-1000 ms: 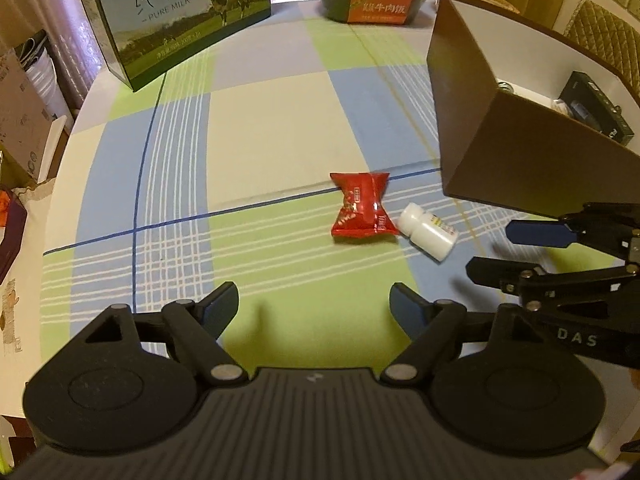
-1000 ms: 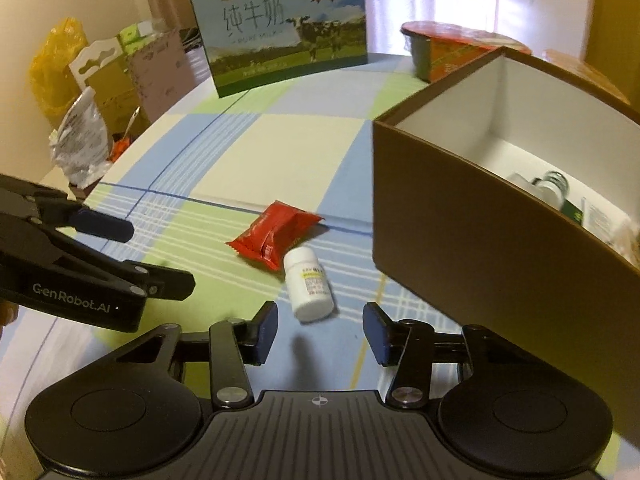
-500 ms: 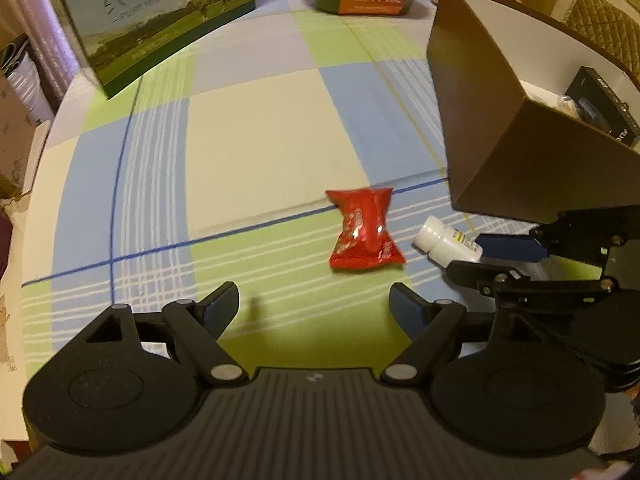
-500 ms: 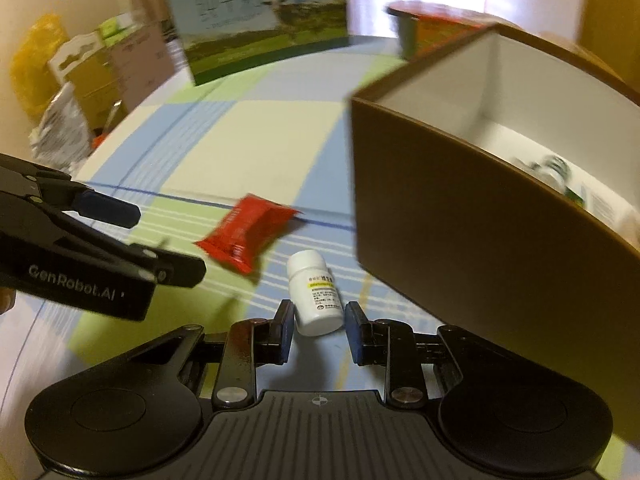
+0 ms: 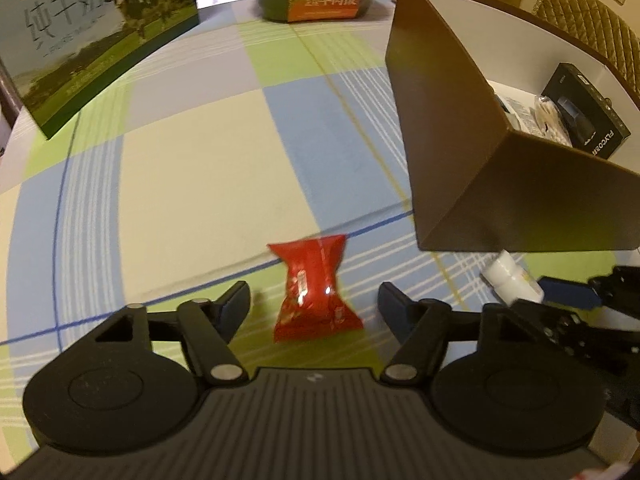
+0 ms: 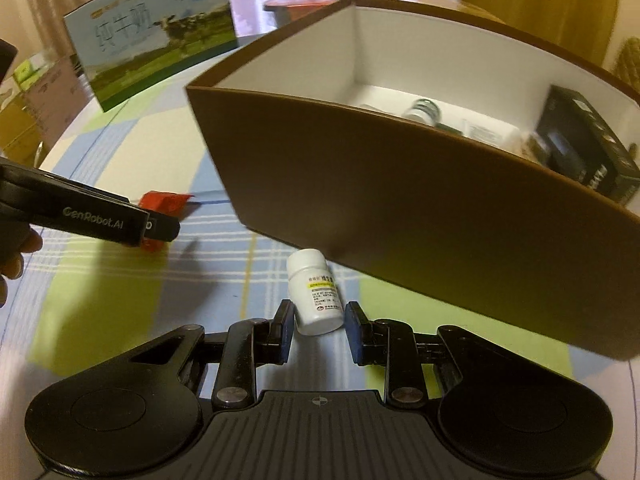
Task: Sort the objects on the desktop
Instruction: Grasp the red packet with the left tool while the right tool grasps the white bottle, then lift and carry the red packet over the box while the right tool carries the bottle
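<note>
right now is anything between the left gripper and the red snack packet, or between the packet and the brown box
Nothing visible blocks the left gripper: the red snack packet lies between its open fingers. Between the packet and the brown box lies bare tablecloth; the box's tall wall must be cleared. The white bottle sits off to the right.

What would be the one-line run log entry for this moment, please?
left gripper: open, around red snack packet | right gripper: open, around white pill bottle | brown box: partly filled

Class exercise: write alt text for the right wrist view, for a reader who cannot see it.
The right gripper straddles the base of a white pill bottle lying beside a brown box, fingers apparently not quite touching it.
</note>
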### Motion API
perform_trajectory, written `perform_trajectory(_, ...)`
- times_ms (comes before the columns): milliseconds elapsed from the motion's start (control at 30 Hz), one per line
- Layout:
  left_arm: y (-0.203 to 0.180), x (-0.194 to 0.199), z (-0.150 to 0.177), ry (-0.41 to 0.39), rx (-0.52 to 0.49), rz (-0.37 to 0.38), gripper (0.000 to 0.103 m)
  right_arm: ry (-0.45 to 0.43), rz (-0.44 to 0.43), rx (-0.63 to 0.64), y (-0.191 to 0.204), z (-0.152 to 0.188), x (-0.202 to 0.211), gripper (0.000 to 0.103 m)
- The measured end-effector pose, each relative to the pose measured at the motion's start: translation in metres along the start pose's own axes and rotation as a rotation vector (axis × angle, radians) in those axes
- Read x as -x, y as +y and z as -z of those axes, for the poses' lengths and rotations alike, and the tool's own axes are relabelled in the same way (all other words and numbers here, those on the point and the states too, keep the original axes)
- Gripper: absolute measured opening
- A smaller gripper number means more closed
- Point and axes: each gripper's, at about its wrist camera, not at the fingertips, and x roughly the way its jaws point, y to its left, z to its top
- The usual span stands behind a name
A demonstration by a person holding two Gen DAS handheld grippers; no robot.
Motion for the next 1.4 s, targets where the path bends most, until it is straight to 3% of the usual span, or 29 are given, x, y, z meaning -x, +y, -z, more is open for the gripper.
perform_trajectory(233, -0.005, -0.016, -0.007, 0.009, -0.006, -0.008, 0.052, 0.006, 0.016, -0.009, -0.009, 0.007, 0.010, 0.025)
perform_trajectory(300, -0.004, -0.019, -0.006, 0.016, 0.003, 0.004, 0.029, 0.009, 0.016, -0.005, -0.010, 0.010, 0.011, 0.025)
perform_trajectory(367, -0.003, -0.019, -0.002, 0.009, 0.008, 0.002, 0.024, 0.010, 0.017, -0.001, -0.013, 0.013, 0.015, 0.025)
perform_trajectory(667, -0.017, 0.005, 0.033, 0.039, -0.008, 0.050, 0.022, 0.049, -0.010, 0.018, -0.017, 0.019, 0.014, 0.027)
perform_trajectory(767, -0.026, 0.014, 0.048, 0.058, -0.004, 0.067, 0.022, 0.031, -0.022, 0.028, -0.017, 0.020, 0.016, 0.037)
perform_trajectory(833, -0.033, 0.019, 0.055, 0.066, -0.002, 0.063, 0.022, 0.017, -0.027, 0.047, -0.016, 0.017, 0.017, 0.042)
perform_trajectory(1067, -0.034, 0.024, 0.060, 0.081, 0.057, 0.009, 0.022, 0.015, -0.046, 0.134, -0.013, 0.008, 0.005, 0.042)
perform_trajectory(1200, -0.032, 0.022, 0.055, 0.081, 0.090, -0.023, 0.022, 0.027, -0.050, 0.170, -0.011, 0.007, -0.003, 0.040)
perform_trajectory(1267, -0.032, 0.020, 0.052, 0.079, 0.098, -0.041, 0.022, 0.038, -0.059, 0.190, -0.010, 0.008, -0.005, 0.026)
perform_trajectory(1400, -0.038, 0.017, 0.048, 0.073, 0.095, -0.073, 0.023, 0.053, -0.077, 0.207, -0.013, 0.015, 0.001, 0.024)
